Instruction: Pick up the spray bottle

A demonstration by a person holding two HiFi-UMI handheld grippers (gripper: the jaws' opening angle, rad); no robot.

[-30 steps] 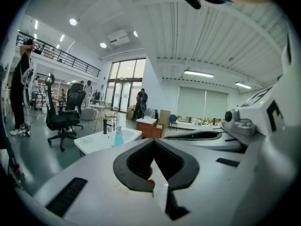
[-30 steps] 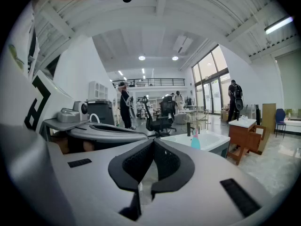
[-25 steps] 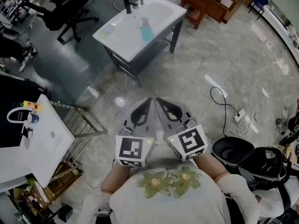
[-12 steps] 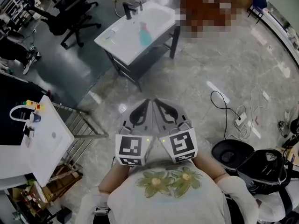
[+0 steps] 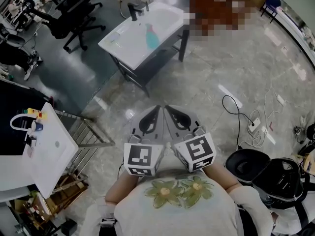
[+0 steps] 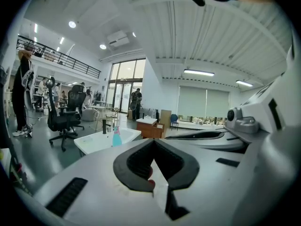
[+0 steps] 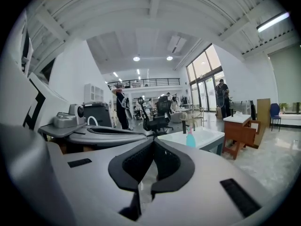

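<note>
The spray bottle (image 5: 151, 36) is teal with a pale pink head and stands on a white sink table (image 5: 129, 43) far ahead across the floor. It shows small in the left gripper view (image 6: 116, 138) and in the right gripper view (image 7: 190, 139). My left gripper (image 5: 158, 107) and right gripper (image 5: 167, 107) are held side by side close to the person's chest, well short of the table. Each has its jaw tips meeting, shut on nothing, as the left gripper (image 6: 154, 141) and right gripper (image 7: 153, 142) show in their own views.
A black faucet (image 5: 134, 9) stands at the sink table's far end. Black office chairs (image 5: 74, 14) are at the back left. A white table (image 5: 47, 154) with a metal rack (image 5: 86, 132) is at my left. A cable and power strip (image 5: 252, 124) and a black bin (image 5: 246, 163) lie to the right.
The head view has shifted slightly. Both grippers stay together at the chest, still shut. The spray bottle has not moved.
</note>
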